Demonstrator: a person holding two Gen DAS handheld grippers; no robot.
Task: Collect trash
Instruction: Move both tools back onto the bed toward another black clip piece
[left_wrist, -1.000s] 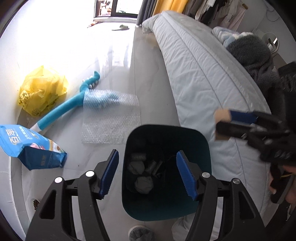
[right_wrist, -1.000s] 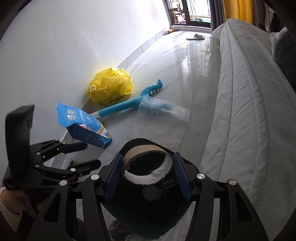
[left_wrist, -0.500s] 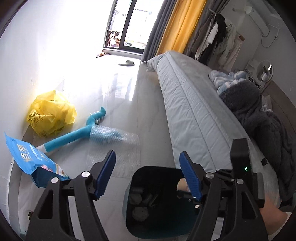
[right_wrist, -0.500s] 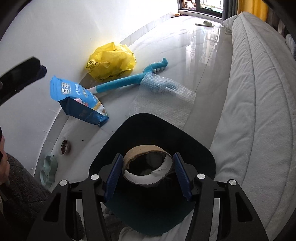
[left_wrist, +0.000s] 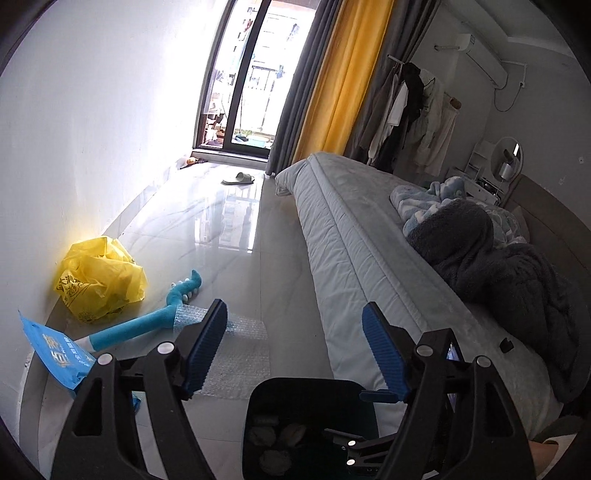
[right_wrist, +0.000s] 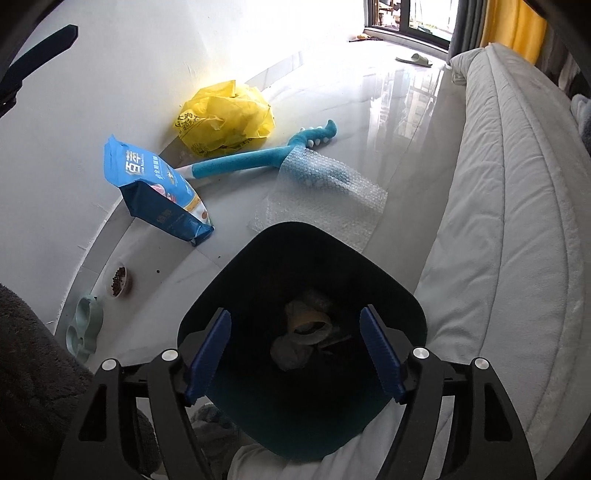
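A dark teal trash bin stands on the floor beside the bed. A cardboard tape roll lies inside it on crumpled trash. My right gripper is open and empty right above the bin's mouth. My left gripper is open and empty, raised above the bin and tilted up toward the room. A sheet of bubble wrap, a yellow plastic bag and a blue pet-food bag lie on the floor past the bin.
A blue toy stick lies partly under the bubble wrap. The bed runs along the right. A white wall is on the left. Small pet bowls sit by the wall. A slipper lies near the balcony door.
My right gripper has opened and the tape roll has dropped into the bin. My left gripper has tilted up and now looks across the room.
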